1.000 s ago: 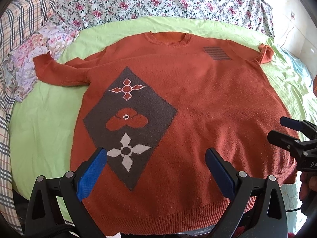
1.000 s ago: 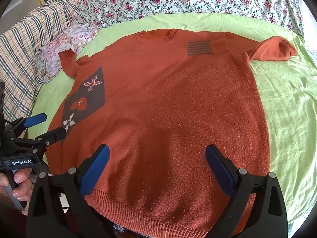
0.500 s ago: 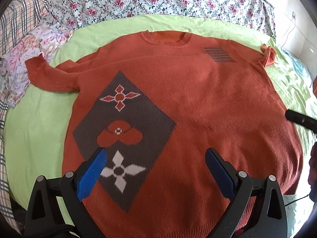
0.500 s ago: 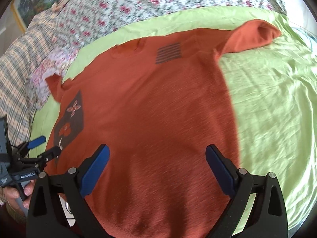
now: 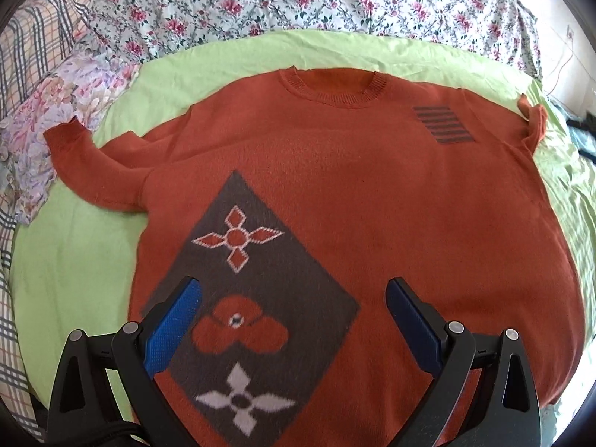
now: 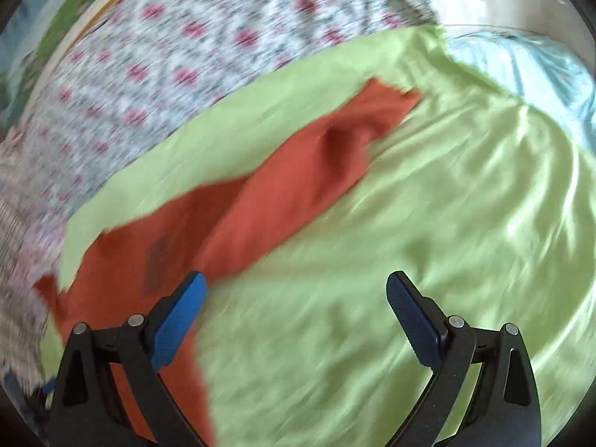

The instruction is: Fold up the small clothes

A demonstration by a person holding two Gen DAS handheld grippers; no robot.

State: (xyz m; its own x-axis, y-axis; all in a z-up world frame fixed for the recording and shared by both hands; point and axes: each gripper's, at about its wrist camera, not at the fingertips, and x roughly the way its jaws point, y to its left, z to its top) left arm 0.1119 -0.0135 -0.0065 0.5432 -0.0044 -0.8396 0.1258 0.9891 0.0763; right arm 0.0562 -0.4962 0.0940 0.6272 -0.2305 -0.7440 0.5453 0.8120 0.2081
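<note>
Rust-orange knitted sweater [image 5: 372, 193] spread flat, front side up, on a light green sheet [image 5: 70, 268] covering a bed. Round ribbed neckline at the far end, hem nearest the camera. One sleeve [image 5: 85, 164] stretched out to the left over the green sheet, cuff reaching a pale floral cloth [image 5: 48, 111]; the other sleeve [image 5: 532, 119] bunched at the far right edge. Large dark grey diamond patch [image 5: 260, 298] on the lower left of the chest, holding an outlined orange four-petal motif, an orange flower shape and a white four-petal motif. Small block of dark stripes [image 5: 443, 124] near the right shoulder. Beyond the sheet, a white bedspread with pink roses [image 5: 298, 0]; at far left, checked fabric [image 5: 29, 37].

Left tongs [image 5: 292, 320] hovering low over the sweater's lower chest, blue-padded fingers [image 5: 175, 320] spread wide apart, released, nothing between them.

Right wrist view heavily motion-blurred. Right tongs [image 6: 294, 316] likewise spread wide and released, gripping nothing, poised above bare green sheet [image 6: 409, 223]. Sweater [image 6: 260, 201] seen here slanting from lower left toward upper centre, its sleeve end pointing up and right; left finger overlapping the sweater's edge in the picture, contact impossible to judge through the blur. Pale blue fabric [image 6: 521, 59] at the upper right past the sheet.
</note>
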